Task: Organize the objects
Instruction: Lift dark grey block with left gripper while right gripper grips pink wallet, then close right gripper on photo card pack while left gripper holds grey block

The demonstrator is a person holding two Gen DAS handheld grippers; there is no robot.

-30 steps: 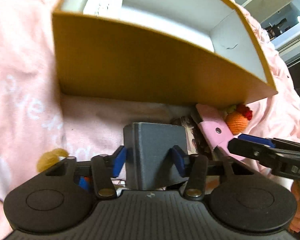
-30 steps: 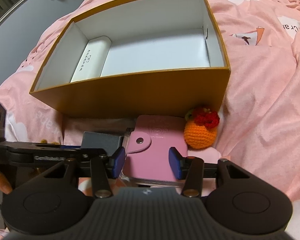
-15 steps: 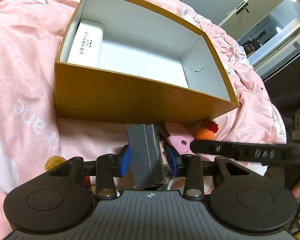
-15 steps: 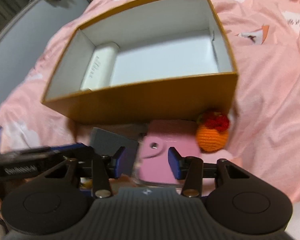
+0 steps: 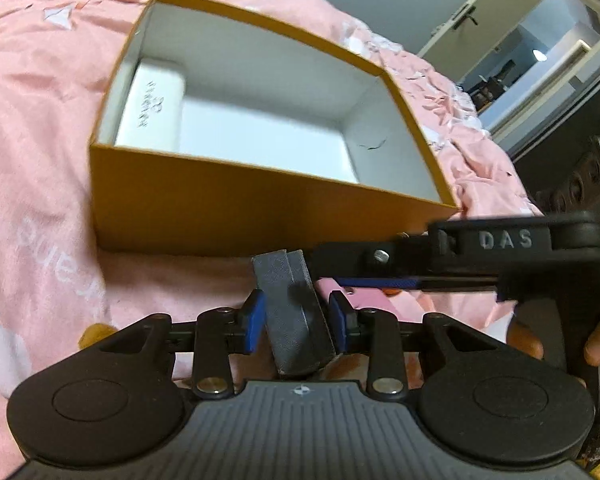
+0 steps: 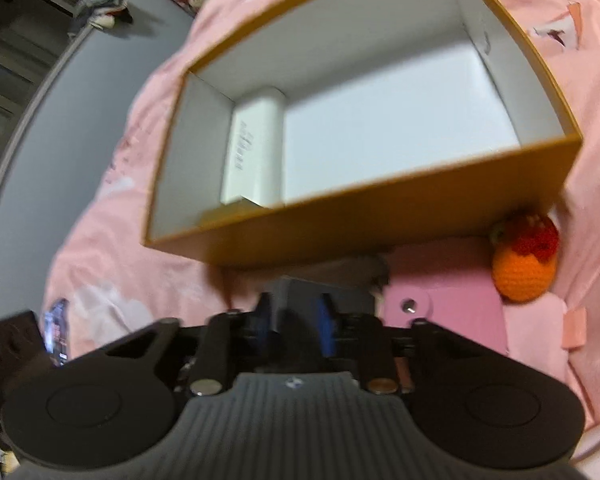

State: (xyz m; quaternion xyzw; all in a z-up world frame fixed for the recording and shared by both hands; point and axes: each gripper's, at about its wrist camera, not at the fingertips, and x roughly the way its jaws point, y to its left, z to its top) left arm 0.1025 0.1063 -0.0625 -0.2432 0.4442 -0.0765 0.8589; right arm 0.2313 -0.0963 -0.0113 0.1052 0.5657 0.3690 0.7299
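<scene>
My left gripper is shut on a dark grey box, held tilted above the pink bedspread in front of the open orange box. A white case lies inside the box at its left wall, also in the right wrist view. My right gripper is open and empty, just in front of the grey box; its side shows in the left wrist view. A pink wallet and an orange crocheted toy lie by the orange box's front right corner.
A pink blanket covers the bed. A yellow soft item peeks out at the left of my left gripper. A phone-like item lies at the left of the right wrist view. A door and wall stand behind the bed.
My left gripper has lifted the grey box higher and turned it edge-on. My right gripper has swung left off the pink wallet and now faces the grey box.
</scene>
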